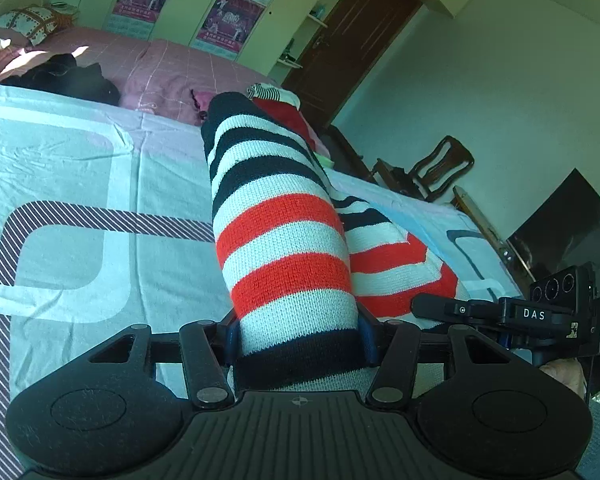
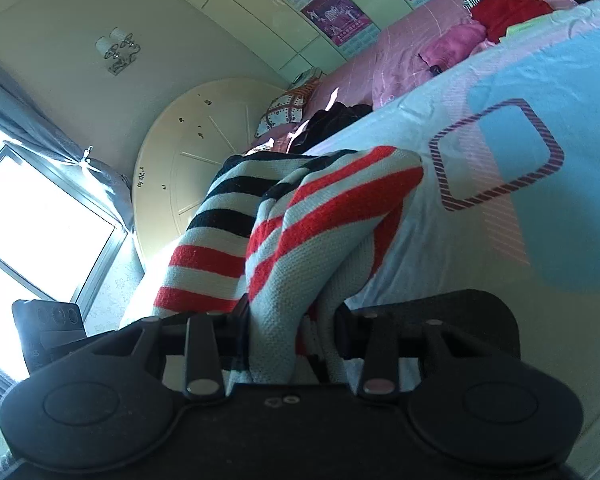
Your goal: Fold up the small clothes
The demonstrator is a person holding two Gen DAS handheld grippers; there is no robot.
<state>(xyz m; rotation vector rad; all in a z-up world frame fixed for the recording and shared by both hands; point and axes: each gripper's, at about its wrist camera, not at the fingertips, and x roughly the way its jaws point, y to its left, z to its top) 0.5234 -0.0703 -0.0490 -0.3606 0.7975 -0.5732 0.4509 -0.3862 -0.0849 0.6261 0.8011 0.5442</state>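
Bedroom setup: bed sheet (image 1: 80,168) is the work surface, and one striped sweater (image 1: 280,240) is partly lifted off it, left gripper (image 1: 298,340) clamped on a dark-banded sleeve end at near centre, right gripper (image 2: 288,320) clamped on a bunched fold of the same knit (image 2: 300,240). Risk, as I judge it: the thick bunched knit could slip from the right jaws, or uneven pull between the two holds could skew the fold and drag the rest across the sheet. Count: one sweater, two grippers, one black clothes heap (image 1: 64,80) far left, one red garment (image 2: 508,8) far right, one chair (image 1: 440,168).
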